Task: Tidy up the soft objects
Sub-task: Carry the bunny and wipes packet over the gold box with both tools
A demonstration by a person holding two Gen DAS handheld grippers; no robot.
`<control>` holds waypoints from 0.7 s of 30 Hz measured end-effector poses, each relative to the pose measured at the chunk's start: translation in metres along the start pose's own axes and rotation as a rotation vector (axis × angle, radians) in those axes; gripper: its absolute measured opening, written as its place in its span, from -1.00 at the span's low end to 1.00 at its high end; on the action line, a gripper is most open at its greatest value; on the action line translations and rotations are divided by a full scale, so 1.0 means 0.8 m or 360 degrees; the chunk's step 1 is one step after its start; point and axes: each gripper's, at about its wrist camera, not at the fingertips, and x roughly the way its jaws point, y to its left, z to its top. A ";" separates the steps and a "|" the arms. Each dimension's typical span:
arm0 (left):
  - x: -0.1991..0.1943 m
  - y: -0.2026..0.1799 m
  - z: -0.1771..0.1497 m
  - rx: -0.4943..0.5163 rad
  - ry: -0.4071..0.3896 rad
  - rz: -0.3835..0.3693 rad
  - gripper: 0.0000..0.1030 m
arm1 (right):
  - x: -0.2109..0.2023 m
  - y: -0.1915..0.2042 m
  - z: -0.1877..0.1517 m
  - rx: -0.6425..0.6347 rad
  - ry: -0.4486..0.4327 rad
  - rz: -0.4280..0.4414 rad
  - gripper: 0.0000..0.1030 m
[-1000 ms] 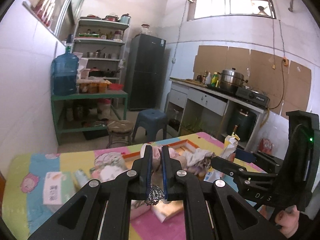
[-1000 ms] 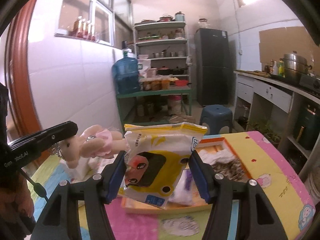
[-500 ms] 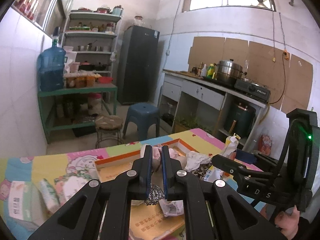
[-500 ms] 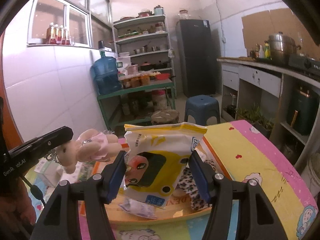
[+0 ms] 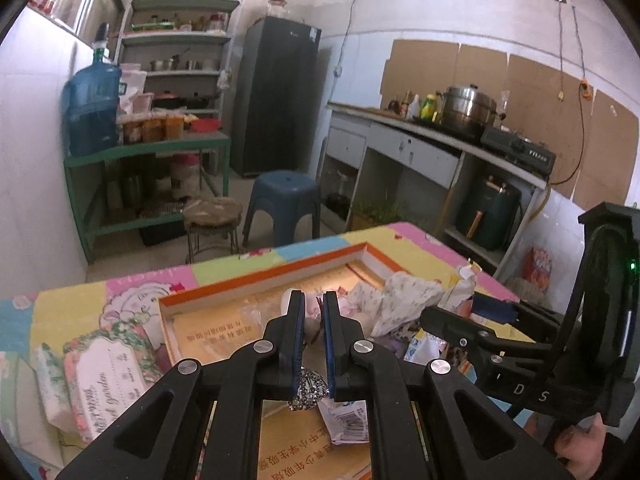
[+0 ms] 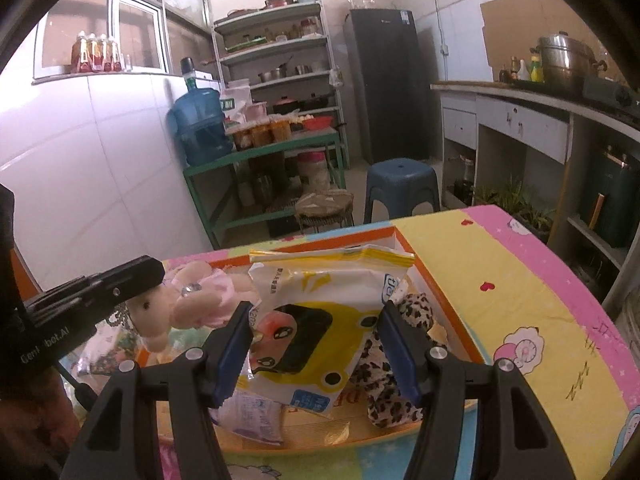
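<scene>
L gripper [image 5: 311, 312] clenched on plush doll [image 6: 188, 300], held over orange tray [image 6: 436, 292] on tabletop [image 6: 520, 280]. R gripper [image 6: 316, 320] fingers grip yellow pouch [image 6: 316, 320] by both sides, above tray. Leopard plush [image 6: 392, 372] lies in tray, just right of pouch.

A blue water jug [image 5: 94, 108] is seen on a green rack [image 5: 148, 152]. A dark fridge [image 5: 276, 92] stands behind a blue stool [image 5: 286, 200]. A steel pot [image 5: 470, 108] sits on the counter.
</scene>
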 end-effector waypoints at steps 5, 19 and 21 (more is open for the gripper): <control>0.026 0.007 -0.014 -0.0023 0.0083 -0.0003 -0.83 | 0.022 -0.007 -0.006 -0.0003 0.0056 -0.0028 0.22; 0.037 0.012 -0.032 0.0003 0.0132 -0.0025 -0.18 | 0.033 -0.014 -0.008 0.0019 0.0039 0.0016 0.46; 0.032 0.014 -0.031 0.0000 0.0103 -0.0020 0.26 | 0.031 -0.017 -0.007 0.0052 0.0036 0.0073 0.57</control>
